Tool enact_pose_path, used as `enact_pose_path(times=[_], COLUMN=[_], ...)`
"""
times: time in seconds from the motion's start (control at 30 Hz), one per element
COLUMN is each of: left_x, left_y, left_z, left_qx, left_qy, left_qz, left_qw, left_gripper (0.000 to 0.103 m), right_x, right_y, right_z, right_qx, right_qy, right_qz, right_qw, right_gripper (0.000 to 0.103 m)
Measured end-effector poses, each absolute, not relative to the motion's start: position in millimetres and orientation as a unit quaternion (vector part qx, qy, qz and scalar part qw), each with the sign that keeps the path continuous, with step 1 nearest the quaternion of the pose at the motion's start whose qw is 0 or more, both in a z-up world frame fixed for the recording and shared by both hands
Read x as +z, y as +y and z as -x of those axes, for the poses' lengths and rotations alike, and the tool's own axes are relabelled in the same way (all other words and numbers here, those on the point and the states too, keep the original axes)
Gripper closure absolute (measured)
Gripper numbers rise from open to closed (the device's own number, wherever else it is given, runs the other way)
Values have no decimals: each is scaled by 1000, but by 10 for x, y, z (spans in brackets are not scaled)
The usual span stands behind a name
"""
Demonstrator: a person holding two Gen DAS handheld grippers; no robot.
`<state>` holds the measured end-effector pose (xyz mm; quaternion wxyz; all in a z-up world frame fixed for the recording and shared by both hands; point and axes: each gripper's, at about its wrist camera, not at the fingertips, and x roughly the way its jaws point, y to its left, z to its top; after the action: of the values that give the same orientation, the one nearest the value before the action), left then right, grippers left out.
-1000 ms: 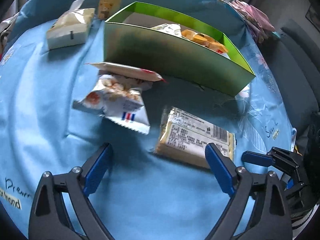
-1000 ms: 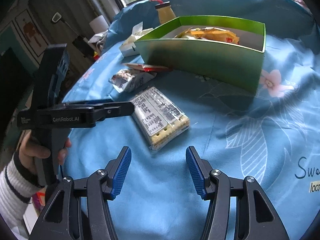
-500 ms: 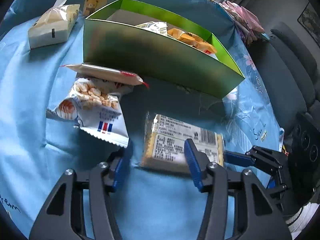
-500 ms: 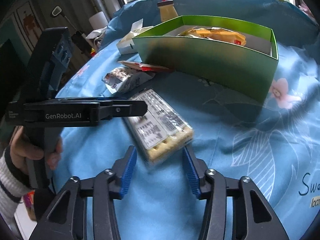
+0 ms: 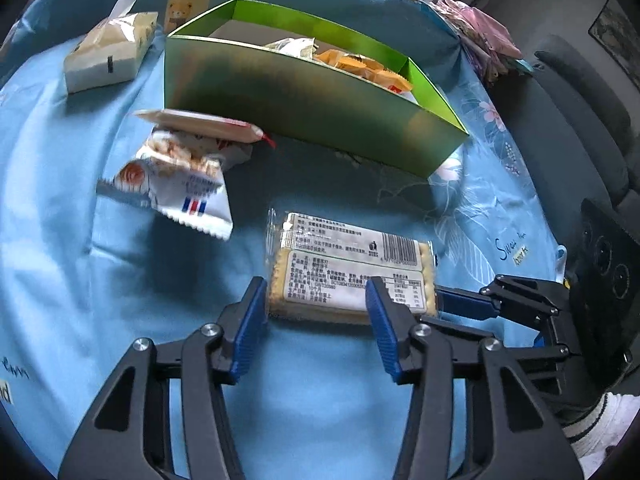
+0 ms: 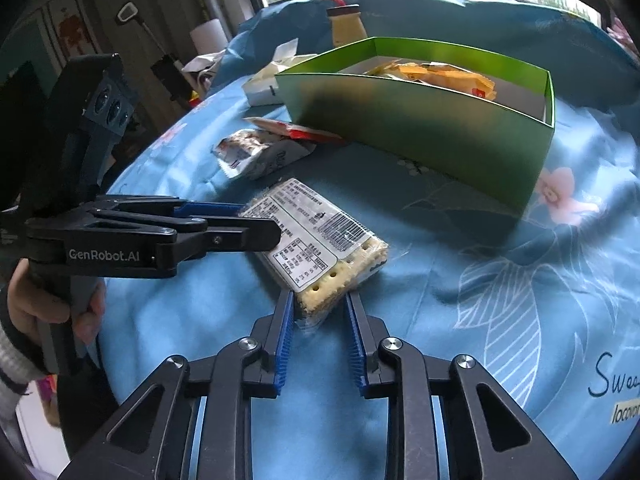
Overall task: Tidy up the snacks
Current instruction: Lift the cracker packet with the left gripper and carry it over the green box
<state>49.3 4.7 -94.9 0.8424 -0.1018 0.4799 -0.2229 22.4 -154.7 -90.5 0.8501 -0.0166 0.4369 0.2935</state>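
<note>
Blue cloth: a light-blue printed tablecloth [image 6: 500, 312] covers the work surface; every item you handle lies on it.
Cracker pack: the clear-wrapped rectangular pack of pale crackers with a white printed label [image 5: 352, 272] lies flat in front of the green box, between your two grippers.
Left gripper: your black two-finger gripper with blue ribbed pads [image 5: 316, 300] straddles the pack's near long edge. Its jaws are closing. The left pad sits against the pack's end; the right pad [image 5: 382, 332] crosses over the label. You cannot tell whether the pads press on the pack.
Right gripper: your second black gripper with blue pads [image 6: 320, 316] brackets the pack's near corner. Its jaws are closing, with the corner and the wrapper's end flap between them. The pads [image 6: 285, 332] stand just beside the crackers; contact is not confirmed.
Green box: the open green cardboard box [image 6: 420, 128] stands behind the pack and holds orange-wrapped snacks [image 6: 440, 74].
Loose snacks: a white crinkled snack bag with a red-and-blue mark [image 5: 180, 184] lies left of the pack, with a flat red-edged packet [image 5: 200, 124] above it, near the box wall.
Side item: a cream paper packet [image 5: 108, 56] lies left of the box.
</note>
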Motion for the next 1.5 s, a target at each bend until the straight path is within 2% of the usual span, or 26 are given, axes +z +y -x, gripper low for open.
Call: enact_pose_path(times=[0.67,1.5], left_x=[-453,230], left_y=[-78,-153], left_z=[-286,-1092], left_qx=[-210,-217], left_qy=[437,396], left_qz=[85,77], left_qw=[871,889], left_gripper=[54,54], right_x=[-499,109], right_y=[-1732,-1890], right_z=[-49,-734], right_qx=[310,305], right_qy=[391,324], right_qz=[3,-3], right_qw=[867,896], right_gripper=[76,76])
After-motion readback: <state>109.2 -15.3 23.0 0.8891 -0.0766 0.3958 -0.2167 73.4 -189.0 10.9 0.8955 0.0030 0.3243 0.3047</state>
